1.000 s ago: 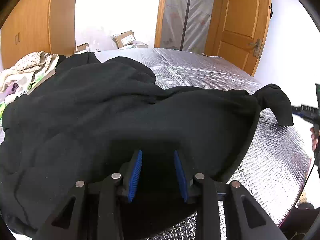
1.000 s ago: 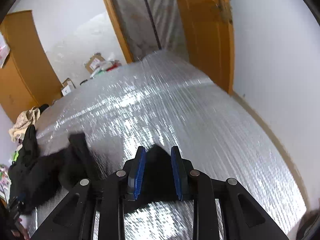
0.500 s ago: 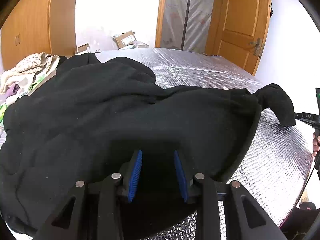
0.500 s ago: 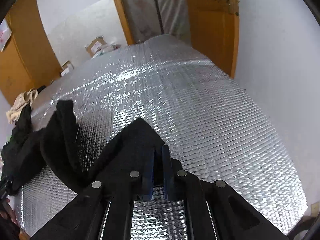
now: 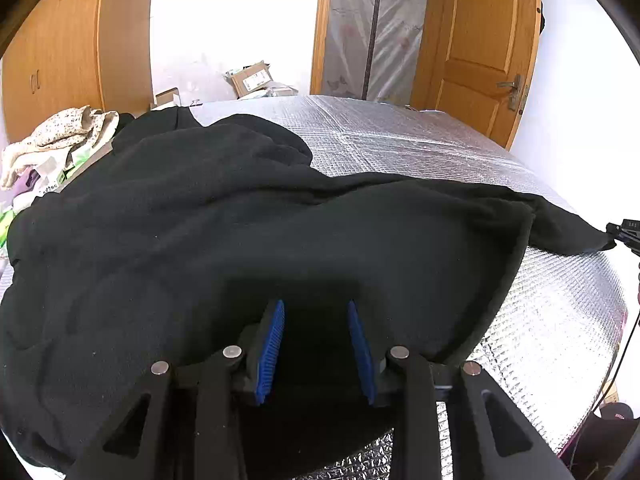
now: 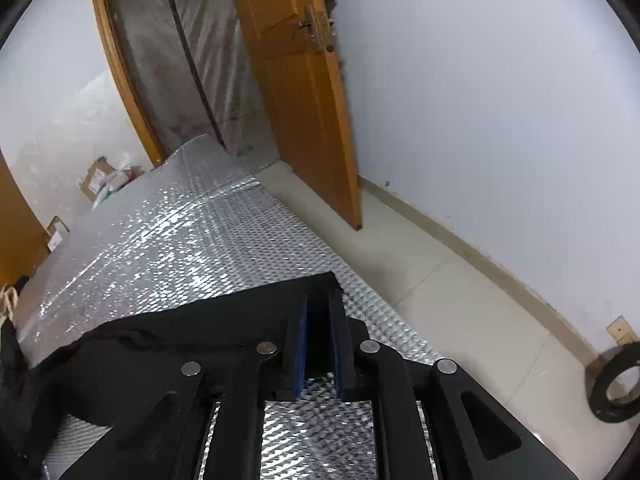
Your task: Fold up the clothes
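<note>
The black garment (image 5: 240, 240) lies spread over the foil-covered desk (image 5: 400, 140), 1 sleeve (image 6: 224, 320) stretched to the right edge. The right tongs (image 6: 320, 344) are opening around its cuff; it may slip off. The left tongs (image 5: 316, 352) hover open, empty.

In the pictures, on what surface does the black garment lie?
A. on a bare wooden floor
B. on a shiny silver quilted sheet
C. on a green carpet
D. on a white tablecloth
B: the black garment is spread over a silver quilted sheet, which shows beyond it in the left wrist view and beside the sleeve end in the right wrist view.
</note>
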